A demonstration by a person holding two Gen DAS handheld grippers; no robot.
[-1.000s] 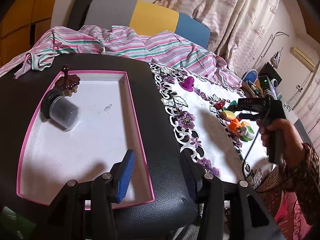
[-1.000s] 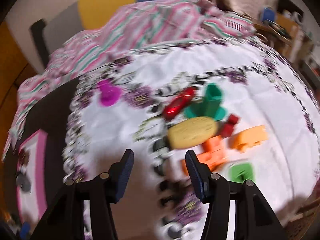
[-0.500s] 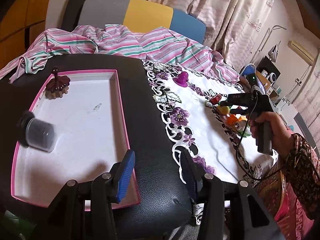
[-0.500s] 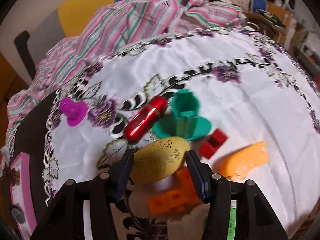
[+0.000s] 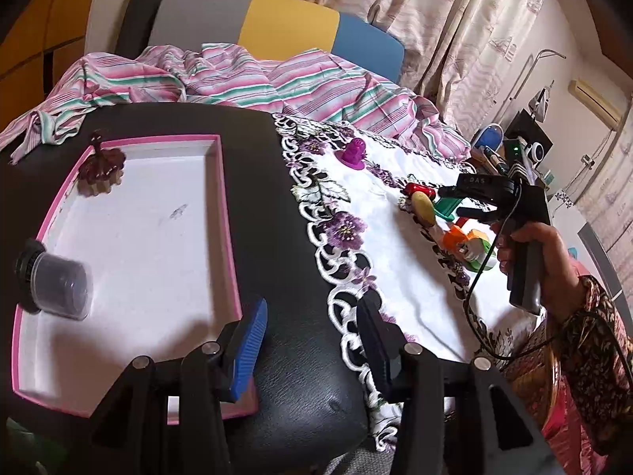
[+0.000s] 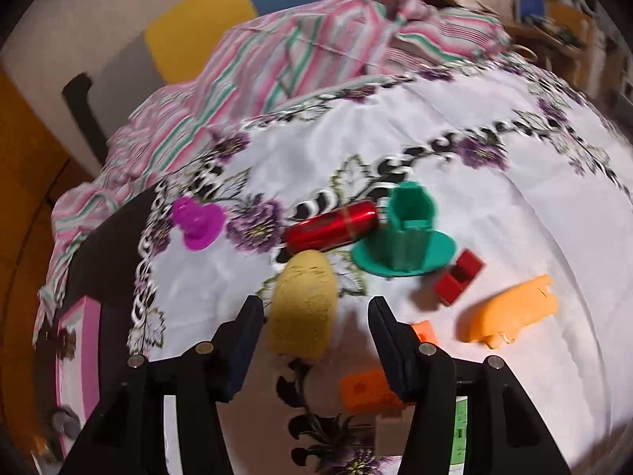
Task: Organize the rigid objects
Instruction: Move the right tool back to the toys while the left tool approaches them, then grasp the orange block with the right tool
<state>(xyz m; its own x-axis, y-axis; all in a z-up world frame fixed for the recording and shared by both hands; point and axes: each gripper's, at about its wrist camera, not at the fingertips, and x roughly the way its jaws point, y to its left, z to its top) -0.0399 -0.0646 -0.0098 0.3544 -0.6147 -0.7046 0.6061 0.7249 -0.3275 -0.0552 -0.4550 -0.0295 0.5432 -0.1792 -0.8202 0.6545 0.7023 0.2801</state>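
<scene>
Two items, a jar (image 5: 55, 283) and a brown piece (image 5: 101, 166), are already laid in the pink tray (image 5: 227, 213). The rest is left on the cloth (image 6: 455, 126): the yellow egg (image 6: 304, 304), red tube (image 6: 332, 227), green piece (image 6: 407, 237) and orange pieces. The egg is framed by the right gripper (image 6: 314, 336), whose jaws stand apart and are not pressed on it. The left gripper (image 5: 312, 342) is held empty, jaws apart, beside the tray.

A white tray (image 5: 130, 237) with a pink rim is sitting on a black counter (image 5: 277, 206). A white cloth (image 6: 455, 182) is showing purple flowers and black scrollwork. On it are lying a yellow egg (image 6: 304, 304), red cylinder (image 6: 332, 227), green stand (image 6: 407, 237), magenta piece (image 6: 198, 219), red block (image 6: 459, 277) and orange pieces (image 6: 510, 314). A pink-and-green striped fabric (image 5: 245, 83) is bunching behind.
</scene>
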